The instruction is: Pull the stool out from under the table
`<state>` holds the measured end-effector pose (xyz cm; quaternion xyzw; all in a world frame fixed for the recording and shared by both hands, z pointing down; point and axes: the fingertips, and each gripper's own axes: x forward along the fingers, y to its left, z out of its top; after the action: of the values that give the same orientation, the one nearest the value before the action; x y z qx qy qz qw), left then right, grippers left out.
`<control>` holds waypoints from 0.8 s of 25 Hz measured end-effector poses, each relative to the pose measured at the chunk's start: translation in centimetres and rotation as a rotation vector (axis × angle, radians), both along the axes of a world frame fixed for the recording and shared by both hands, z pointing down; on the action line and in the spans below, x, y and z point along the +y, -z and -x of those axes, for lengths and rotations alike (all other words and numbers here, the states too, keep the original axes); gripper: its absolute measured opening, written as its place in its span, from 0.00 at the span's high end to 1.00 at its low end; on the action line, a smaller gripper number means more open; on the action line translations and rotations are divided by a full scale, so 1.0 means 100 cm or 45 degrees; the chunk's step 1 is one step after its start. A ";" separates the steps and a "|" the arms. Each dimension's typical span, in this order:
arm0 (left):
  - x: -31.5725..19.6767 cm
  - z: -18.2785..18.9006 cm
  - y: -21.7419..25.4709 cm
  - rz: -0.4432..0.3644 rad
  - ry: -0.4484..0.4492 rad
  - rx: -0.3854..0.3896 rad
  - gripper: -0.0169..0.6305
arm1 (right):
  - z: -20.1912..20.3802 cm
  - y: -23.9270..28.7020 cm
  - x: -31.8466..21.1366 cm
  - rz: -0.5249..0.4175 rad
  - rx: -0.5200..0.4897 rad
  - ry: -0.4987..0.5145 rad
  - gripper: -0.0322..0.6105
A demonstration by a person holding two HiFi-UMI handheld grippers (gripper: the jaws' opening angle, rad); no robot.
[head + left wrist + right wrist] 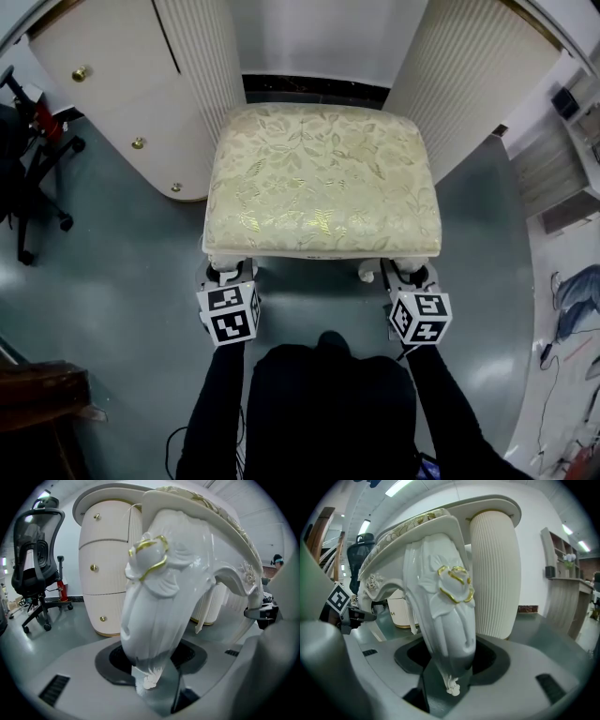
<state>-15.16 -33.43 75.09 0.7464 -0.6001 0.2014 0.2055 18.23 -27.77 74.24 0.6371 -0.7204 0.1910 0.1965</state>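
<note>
Head view | stool (322,178) — leaf-brocade cushion, rounded | legs (154,616) — glossy carved white

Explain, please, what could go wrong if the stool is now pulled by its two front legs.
1. The left tongs and right tongs clamp the glossy, tapering left front leg and right front leg; a grip could slip.
2. An uneven pull could swing the stool into the fluted pillar close beside it.
</note>
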 end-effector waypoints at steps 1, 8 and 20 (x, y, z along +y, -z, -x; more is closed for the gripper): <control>0.000 0.000 0.000 -0.006 0.008 0.005 0.64 | 0.000 0.000 0.000 0.000 0.004 -0.004 0.61; 0.014 0.003 -0.022 0.087 0.056 0.012 0.64 | -0.001 0.002 0.006 0.045 0.074 -0.032 0.61; 0.056 0.010 -0.023 0.419 0.083 -0.054 0.64 | -0.002 0.003 0.030 0.389 0.023 -0.103 0.60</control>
<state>-16.14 -27.80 77.36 0.6783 -0.5872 0.3058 0.3187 18.45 -24.75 73.94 0.6301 -0.6548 0.3004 0.2898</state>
